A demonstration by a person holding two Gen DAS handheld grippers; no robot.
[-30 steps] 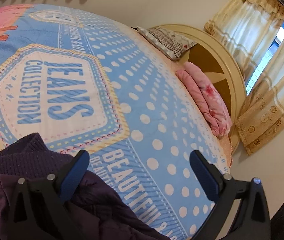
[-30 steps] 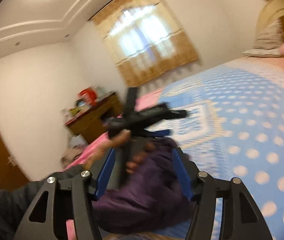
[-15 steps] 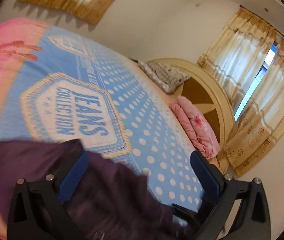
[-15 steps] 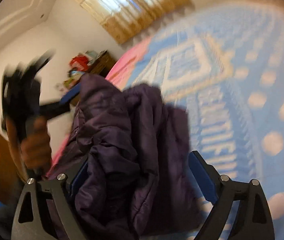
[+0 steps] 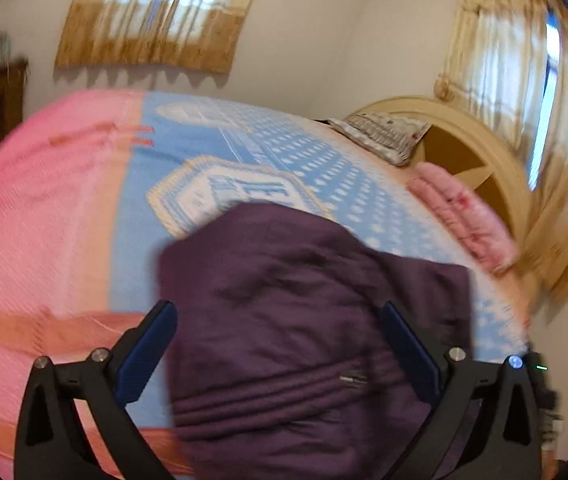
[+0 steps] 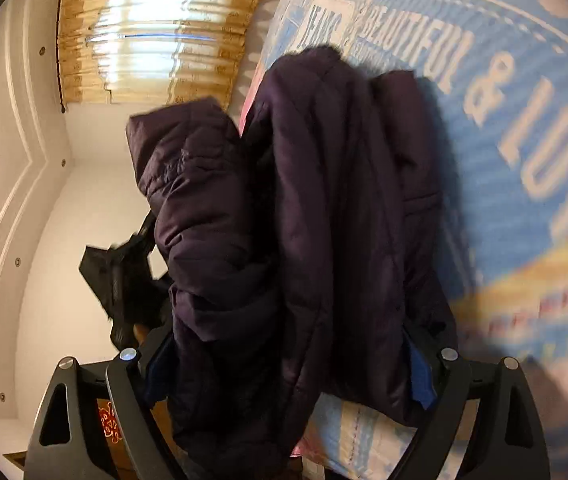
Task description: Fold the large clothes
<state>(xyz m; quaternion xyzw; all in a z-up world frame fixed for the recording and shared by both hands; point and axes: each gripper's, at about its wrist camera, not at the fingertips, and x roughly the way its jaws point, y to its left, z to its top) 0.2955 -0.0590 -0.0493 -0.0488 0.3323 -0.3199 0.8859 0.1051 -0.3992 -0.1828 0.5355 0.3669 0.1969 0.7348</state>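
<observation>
Lying bunched on the near part of the bed point(image 5: 64, 216), the dark purple padded jacket point(image 5: 307, 320) covers the near edge of the white-and-blue printed badge point(image 5: 228, 192) on the blue dotted bedspread point(image 5: 347, 184); a pink blanket point(image 5: 36, 208) spreads over the left side of the bed, and a folded pink quilt point(image 5: 467, 216) lies at the far right by the rounded cream headboard point(image 5: 479, 152), with a patterned pillow point(image 5: 383, 136) just beyond it; curtains point(image 5: 152, 20) hang on the far wall.

In the left wrist view the left hand-held gripper point(image 5: 280, 344) stands wide, its blue pads point(image 5: 148, 348) well apart on either side of the jacket's ribbed hem, and neither pad seems to press the cloth; a small metal zip pull point(image 5: 353, 379) shows on the fabric between them.

In the right wrist view the picture is rolled, so the bedspread with its large white lettering point(image 6: 443, 60) fills the right side; the jacket point(image 6: 323, 220) hangs in thick folds straight across the right hand-held gripper point(image 6: 287, 376), hiding most of both pads; its jaws have just been opening and now stand wide, with the jacket's bulk between them; whether the pads press the cloth I cannot tell, though a strip of blue pad point(image 6: 419, 380) shows at the right fold; beyond the jacket on the left, the other black tool point(image 6: 124, 280) is blurred against the white wall.
</observation>
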